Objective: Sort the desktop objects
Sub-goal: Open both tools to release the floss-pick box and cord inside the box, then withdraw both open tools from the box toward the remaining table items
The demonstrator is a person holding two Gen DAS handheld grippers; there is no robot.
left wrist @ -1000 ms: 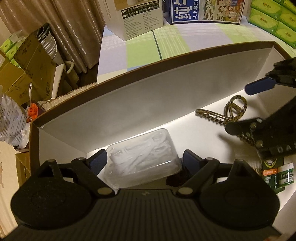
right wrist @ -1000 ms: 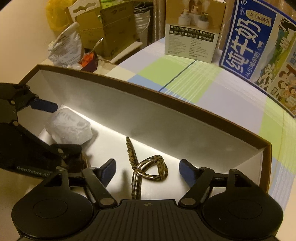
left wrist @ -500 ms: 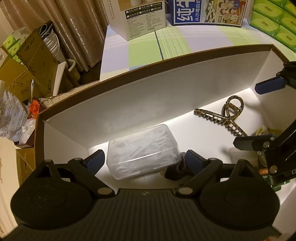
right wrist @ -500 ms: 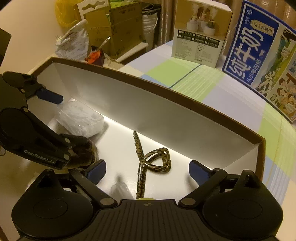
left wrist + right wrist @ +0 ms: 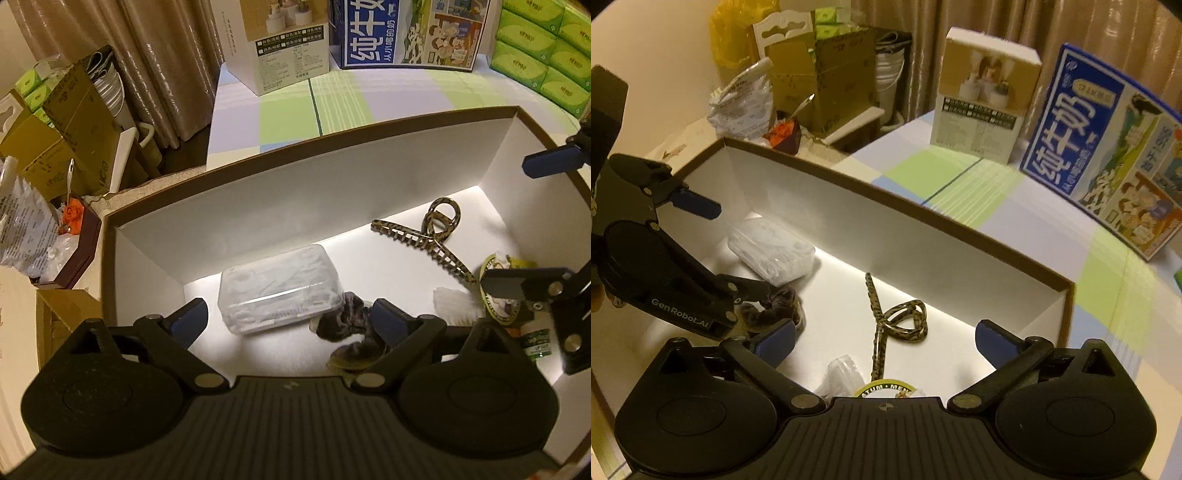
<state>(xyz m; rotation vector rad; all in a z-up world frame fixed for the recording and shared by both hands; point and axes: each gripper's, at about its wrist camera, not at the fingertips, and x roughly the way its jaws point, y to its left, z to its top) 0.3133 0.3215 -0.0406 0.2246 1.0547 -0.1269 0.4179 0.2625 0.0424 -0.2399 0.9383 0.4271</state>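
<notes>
Both tools hang above the white box (image 5: 332,192) with nothing between their pads, the left tool (image 5: 286,319) wide and the right tool (image 5: 884,338) opening, because the clear case (image 5: 280,290) and the hair claw (image 5: 897,317) lie already sorted on its floor.

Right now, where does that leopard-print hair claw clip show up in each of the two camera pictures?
Left wrist view: hair claw clip lies right of centre on the box floor, upper right of the clear plastic case.
Right wrist view: clip sits centre, low in the box.
Shared landmark: the clear plastic case, left of the clip in both.
</notes>
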